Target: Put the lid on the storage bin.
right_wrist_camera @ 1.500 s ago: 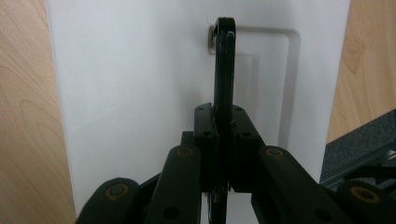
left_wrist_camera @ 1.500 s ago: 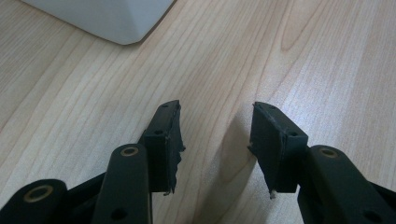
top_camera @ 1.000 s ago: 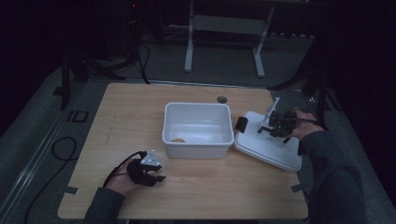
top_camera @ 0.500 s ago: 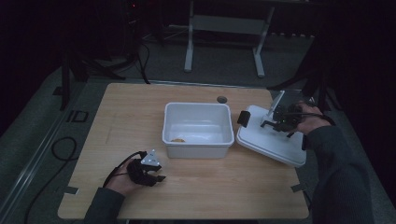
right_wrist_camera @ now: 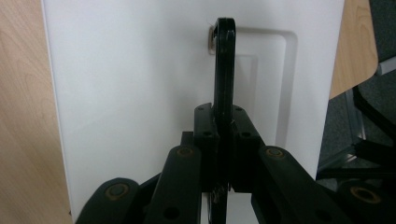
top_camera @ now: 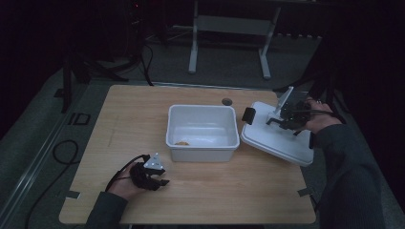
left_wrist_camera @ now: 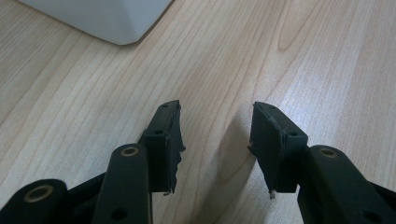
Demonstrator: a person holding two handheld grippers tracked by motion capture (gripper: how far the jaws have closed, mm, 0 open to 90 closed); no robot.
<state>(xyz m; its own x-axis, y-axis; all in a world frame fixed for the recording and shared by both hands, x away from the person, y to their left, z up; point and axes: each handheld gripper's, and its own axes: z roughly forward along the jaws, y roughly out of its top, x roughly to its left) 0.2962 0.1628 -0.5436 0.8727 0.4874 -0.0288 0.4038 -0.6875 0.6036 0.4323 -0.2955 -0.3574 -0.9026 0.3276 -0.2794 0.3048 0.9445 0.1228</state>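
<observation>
The right gripper (right_wrist_camera: 223, 154) is squeezed tight on the black handle (right_wrist_camera: 224, 65) of the white lid (top_camera: 274, 140), right of the white tub (top_camera: 203, 131), and it could slip out and fall.

The table (top_camera: 143, 119) is pale wood with a visible grain, smooth and matt. The bin (top_camera: 203, 143) and the lid (right_wrist_camera: 140, 70) look like white plastic — smooth, faintly satin. The lid's handle (right_wrist_camera: 225, 60) is glossy black plastic; the left gripper (left_wrist_camera: 215, 140) has matt black pads (left_wrist_camera: 163, 140), rough-edged.
</observation>
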